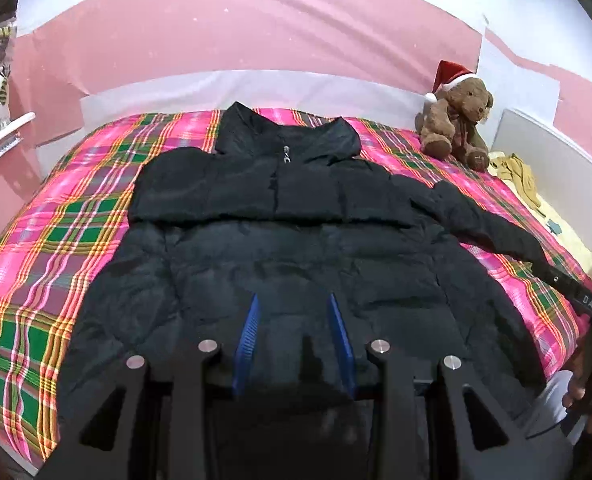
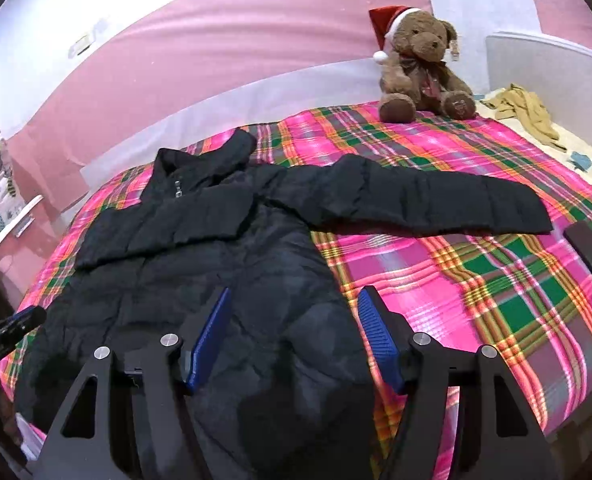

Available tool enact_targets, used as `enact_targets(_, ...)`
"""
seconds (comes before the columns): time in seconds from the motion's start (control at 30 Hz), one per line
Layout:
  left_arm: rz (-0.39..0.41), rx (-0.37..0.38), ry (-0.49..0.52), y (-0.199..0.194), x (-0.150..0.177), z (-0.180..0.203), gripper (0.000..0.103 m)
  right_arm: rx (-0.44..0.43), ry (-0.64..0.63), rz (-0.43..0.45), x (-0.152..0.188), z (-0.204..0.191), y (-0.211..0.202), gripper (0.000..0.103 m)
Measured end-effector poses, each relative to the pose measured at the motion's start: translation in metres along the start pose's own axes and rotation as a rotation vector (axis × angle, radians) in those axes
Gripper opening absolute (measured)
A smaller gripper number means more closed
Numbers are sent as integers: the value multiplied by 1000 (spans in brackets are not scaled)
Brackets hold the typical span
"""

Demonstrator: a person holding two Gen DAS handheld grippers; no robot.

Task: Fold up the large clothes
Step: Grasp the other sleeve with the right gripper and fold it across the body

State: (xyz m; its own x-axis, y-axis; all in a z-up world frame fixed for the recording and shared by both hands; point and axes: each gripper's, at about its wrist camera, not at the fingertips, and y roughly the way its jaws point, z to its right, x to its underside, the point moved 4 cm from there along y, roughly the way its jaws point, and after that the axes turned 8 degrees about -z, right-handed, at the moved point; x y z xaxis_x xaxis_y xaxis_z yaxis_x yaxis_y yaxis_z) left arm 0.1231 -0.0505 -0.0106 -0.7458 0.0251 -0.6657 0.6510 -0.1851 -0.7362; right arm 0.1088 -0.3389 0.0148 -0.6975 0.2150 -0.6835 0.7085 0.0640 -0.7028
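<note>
One bed (image 1: 55, 208) carries everything, spread with a single pink, green and yellow plaid blanket (image 2: 496, 280). On it lies one black puffer jacket (image 1: 296, 248), front up and zipped, its collar toward the far edge of the bed beside the pink wall and its hem at the near edge under the grippers. The jacket's one visible sleeve (image 2: 436, 204) stretches straight out across the blanket toward the bed's right edge, flat and apart from the body panel; the other sleeve cannot be made out, possibly tucked beneath.

At the far right corner sits one brown teddy bear (image 2: 420, 68) in a red Santa hat, upright, well apart from the sleeve. Just beside it, along the right edge near the white headboard, lies one crumpled yellowish cloth (image 2: 524, 112) on a pale sheet.

The left gripper (image 1: 293, 344) hangs over the middle of the hem, its two blue pads (image 1: 247, 344) parted with only jacket fabric seen between them, nothing clamped. The right gripper (image 2: 296, 344) hovers at the jacket's right hem corner, its jaws spread wide, one blue pad (image 2: 211, 336) over the fabric and the other over the plaid. A dark object at the right edge of the right wrist view is too cropped to identify.
</note>
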Motion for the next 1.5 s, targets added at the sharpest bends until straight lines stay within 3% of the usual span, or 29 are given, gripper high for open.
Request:
enact_targets(0.27,15,-15,-4,4,-11,1,30,55,84,-10,-8,37,5,65)
enact_targets(0.47,31,-43,17,15,-31,-1,30,99,166,-11,-27,73,14,65)
enact_targets(0.73,12,-109,17,56,-59,-18,30,125,321,-80,-44,138,58,65)
enact_targets(0.97,-40,-139,-12,105,-73,-34,30,83,523,-161,-40,196,108,65)
enact_targets(1.33,-94,-109,-47,151,-86,-42,30,-5,692,-45,-63,239,127,65)
enact_targets(1.4,-96,-101,-54,152,-87,-44,30,-15,717,-32,-67,243,128,49)
enact_targets(1.43,-98,-98,-56,153,-87,-45,30,-22,718,-35,-70,243,132,26)
enact_targets(1.5,-99,-94,-59,151,-86,-46,30,-49,736,-39,-75,242,133,18)
